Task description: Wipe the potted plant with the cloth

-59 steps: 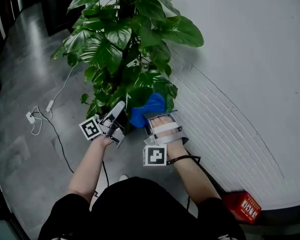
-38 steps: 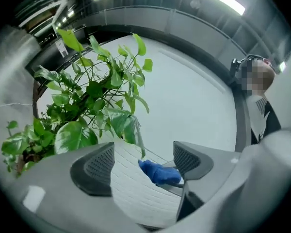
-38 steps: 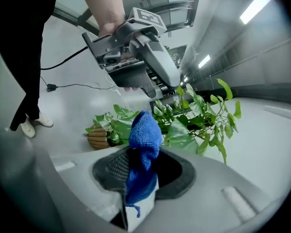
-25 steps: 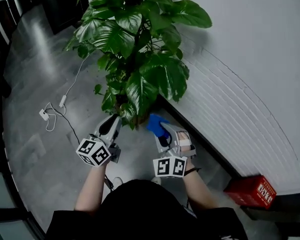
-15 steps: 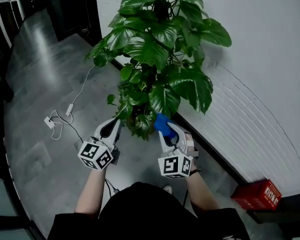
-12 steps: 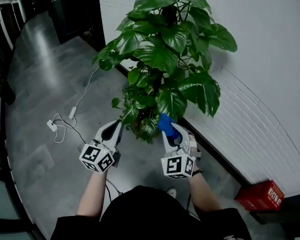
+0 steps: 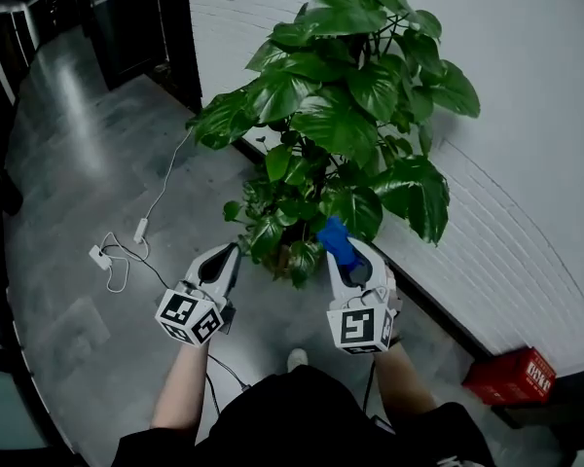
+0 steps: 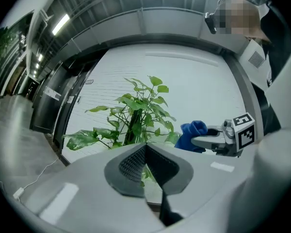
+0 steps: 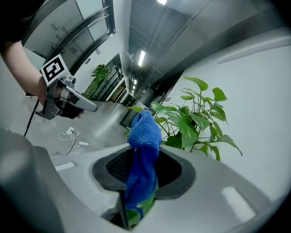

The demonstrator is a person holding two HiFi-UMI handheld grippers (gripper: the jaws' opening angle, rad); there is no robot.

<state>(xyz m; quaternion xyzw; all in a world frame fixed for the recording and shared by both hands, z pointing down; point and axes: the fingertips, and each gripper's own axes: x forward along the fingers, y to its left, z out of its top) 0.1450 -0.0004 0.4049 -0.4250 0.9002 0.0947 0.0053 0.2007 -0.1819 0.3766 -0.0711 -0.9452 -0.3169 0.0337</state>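
Task item: the potted plant [image 7: 341, 115] stands on the grey floor against the white brick wall [image 7: 487, 261]. It is a tall climber with broad glossy leaves. Its stem runs upright, and the pot is largely screened by the lowest foliage.

Right gripper [image 7: 346, 258]: the jaws are clamped on a blue cloth [image 7: 337, 239]. The cloth stands out beyond the jaw tips as a bunched tuft, with its long axis in line with the jaws. The right gripper view shows the fabric filling the gap from the throat to past the tips.

Left gripper [image 7: 229, 254]: the jaws are closed together with nothing between them. Only foliage shows beyond the tips in the left gripper view.

Governing relation: the plant lies straight ahead of both grippers and mostly above them. The cloth tuft sits just short of the lowest leaves, near them, but contact cannot be confirmed. The right gripper is the nearer of the two to the foliage. The left gripper is off to the side of the lower leaves, apart from them.

Assessment: wiping is not under way at this moment. The next move probably calls for carrying the cloth forward and up onto a leaf face. The empty left gripper would have to open to steady a leaf from beneath.
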